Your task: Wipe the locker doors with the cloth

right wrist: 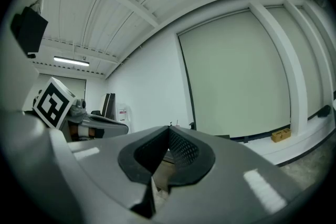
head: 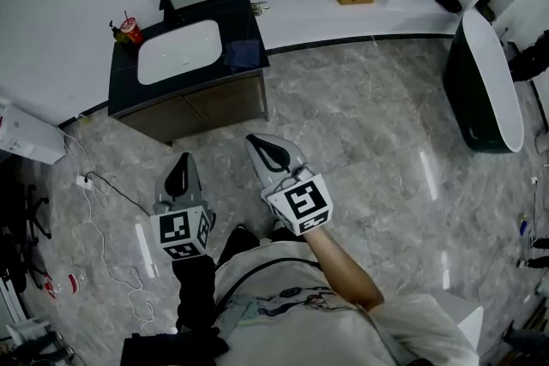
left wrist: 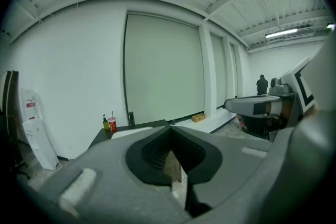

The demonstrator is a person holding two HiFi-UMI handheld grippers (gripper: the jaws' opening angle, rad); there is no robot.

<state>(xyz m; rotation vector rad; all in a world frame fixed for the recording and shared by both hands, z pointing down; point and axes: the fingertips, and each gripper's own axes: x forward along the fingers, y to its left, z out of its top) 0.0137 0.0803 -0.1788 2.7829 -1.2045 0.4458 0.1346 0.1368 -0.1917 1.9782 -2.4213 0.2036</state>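
While both the left tongs (head: pixel 178 173) and the right tongs (head: pixel 273 152) stand closed on nothing, jaws together in each gripper view, what looks like the dark cloth (head: pixel 244 54) lies ahead of them on the dark counter (head: pixel 129 86), just right of the white basin (head: pixel 178 51). It is well apart from both, with open floor between, and the right tongs are the nearer. The cloth is a squarish heap, so I cannot tell its long axis. The locker doors (head: pixel 219 105) below it face the person, their front running left to right and rising slightly rightward.
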